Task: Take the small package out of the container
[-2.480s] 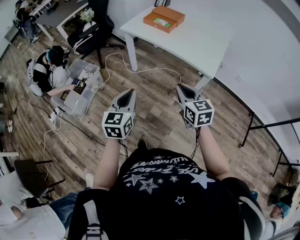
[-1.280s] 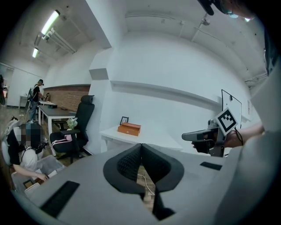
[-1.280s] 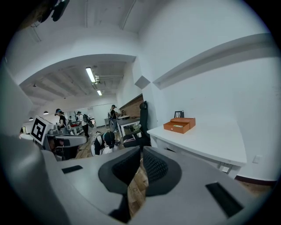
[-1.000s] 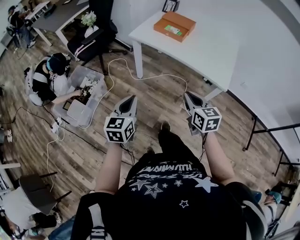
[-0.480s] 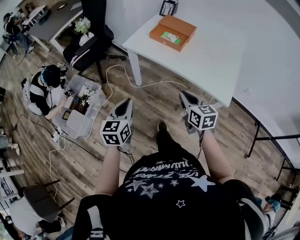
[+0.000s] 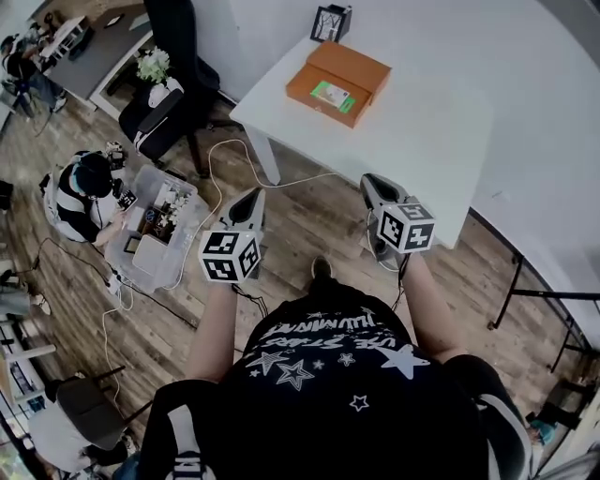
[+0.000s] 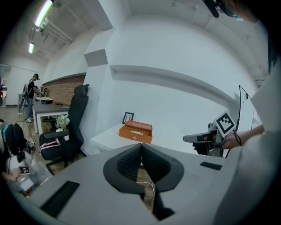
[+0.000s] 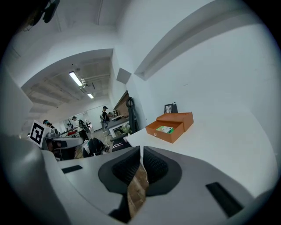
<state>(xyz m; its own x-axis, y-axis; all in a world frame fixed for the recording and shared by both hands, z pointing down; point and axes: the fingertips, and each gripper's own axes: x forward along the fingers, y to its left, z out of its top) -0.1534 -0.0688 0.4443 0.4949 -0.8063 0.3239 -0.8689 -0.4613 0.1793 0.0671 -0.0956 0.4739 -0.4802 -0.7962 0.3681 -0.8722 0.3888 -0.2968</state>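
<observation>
AT THE TABLE'S EDGE: I stand on the wooden floor (image 6: 302,216) just short of the white table (image 6: 427,122), both tools held out ahead of me and neither over the tabletop. The left gripper (image 6: 250,194) has its jaws pressed together with nothing between them; only floor shows through the slot beneath the pads. The right gripper (image 6: 374,180) reads the same, its pads meeting at the tips and carrying nothing. The orange container (image 6: 349,64) sits at the table's far side, near a small picture frame (image 6: 330,21), with its front tray open toward me. The small package (image 6: 328,94), marked by a green label, lies flat inside that tray, well apart from either tool.

The step in hand, as I judge it, is closing on the table and setting up a grasp. To do it well I would square up to the open side of the container and spread the jaws of one gripper before it drops over the tray. I would come down from above so the pads straddle the package instead of the tray wall. The box looks light and may slide, so the other gripper should steady its closed half. The package looks thin; a bite on one edge, then a straight lift, seems safest.
</observation>
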